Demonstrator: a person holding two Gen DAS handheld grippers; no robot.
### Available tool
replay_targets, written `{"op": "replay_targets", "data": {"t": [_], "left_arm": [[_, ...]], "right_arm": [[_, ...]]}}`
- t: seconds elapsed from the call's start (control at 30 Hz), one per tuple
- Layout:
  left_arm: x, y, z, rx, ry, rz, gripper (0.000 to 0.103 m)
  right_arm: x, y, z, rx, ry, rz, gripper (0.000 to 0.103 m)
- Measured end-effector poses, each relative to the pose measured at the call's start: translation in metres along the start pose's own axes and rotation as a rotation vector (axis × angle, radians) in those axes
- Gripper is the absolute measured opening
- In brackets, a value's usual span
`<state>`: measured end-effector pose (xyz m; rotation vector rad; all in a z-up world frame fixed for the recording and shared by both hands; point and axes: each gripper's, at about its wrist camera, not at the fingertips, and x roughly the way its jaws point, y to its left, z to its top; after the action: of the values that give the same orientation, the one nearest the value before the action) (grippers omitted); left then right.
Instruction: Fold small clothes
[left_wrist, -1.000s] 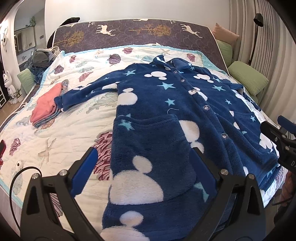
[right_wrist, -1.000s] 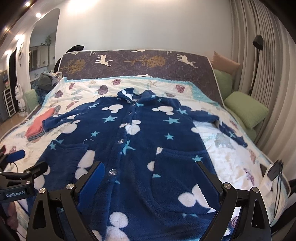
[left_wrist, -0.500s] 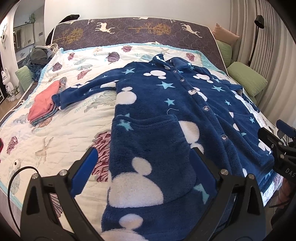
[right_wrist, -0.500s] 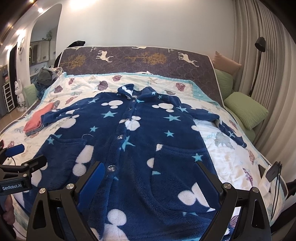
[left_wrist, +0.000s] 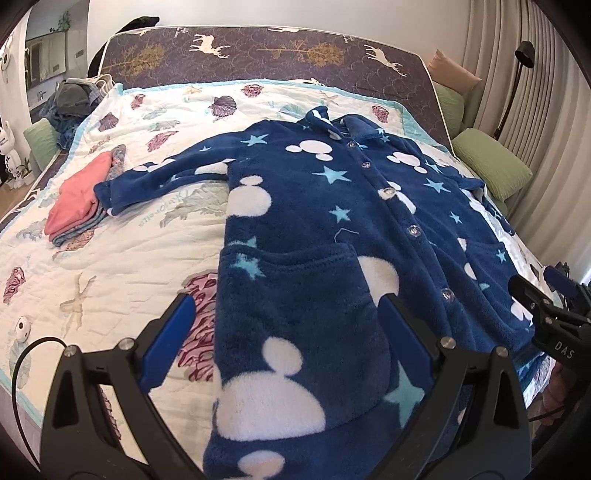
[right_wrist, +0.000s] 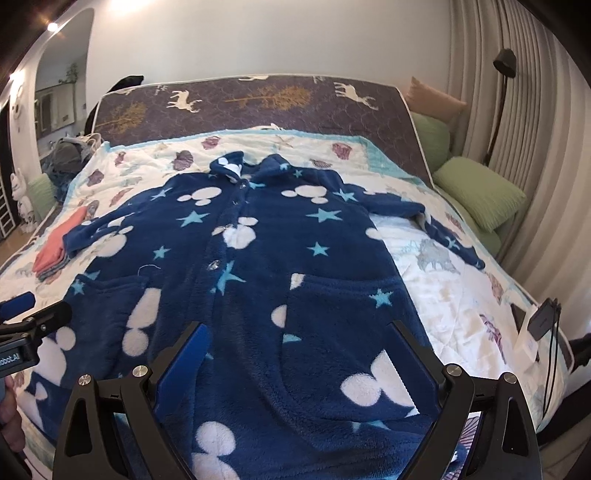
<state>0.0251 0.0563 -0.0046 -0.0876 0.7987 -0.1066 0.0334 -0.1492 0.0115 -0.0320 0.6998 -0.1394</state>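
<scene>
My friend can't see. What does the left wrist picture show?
A fuzzy blue robe with white shapes and stars lies spread out, buttoned, on a seashell quilt. The open left gripper hovers over its hem, and folded pink clothes sit to the left.

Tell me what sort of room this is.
Most likely a home bedroom: a bed under a seashell-print quilt, green pillows by the curtains, and a blue fleece robe spread out for folding.

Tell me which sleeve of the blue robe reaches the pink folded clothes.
The straight sleeve on the left gripper's side; its cuff touches the pink pile. The other sleeve bends.
</scene>
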Motion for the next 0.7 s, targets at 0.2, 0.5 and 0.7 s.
{"op": "replay_targets", "data": {"t": [0.2, 0.5, 0.7], "left_arm": [[0.018, 0.013, 0.016, -0.053, 0.078, 0.001, 0.099], [0.046, 0.048, 0.051, -0.178, 0.133, 0.034, 0.099], [0.081, 0.091, 0.074, -0.245, 0.138, 0.074, 0.099]], "right_arm": [[0.011, 0.004, 0.013, -0.032, 0.033, -0.031, 0.097], [0.036, 0.011, 0.043, -0.034, 0.080, -0.015, 0.097], [0.057, 0.019, 0.059, -0.050, 0.095, 0.006, 0.097]]}}
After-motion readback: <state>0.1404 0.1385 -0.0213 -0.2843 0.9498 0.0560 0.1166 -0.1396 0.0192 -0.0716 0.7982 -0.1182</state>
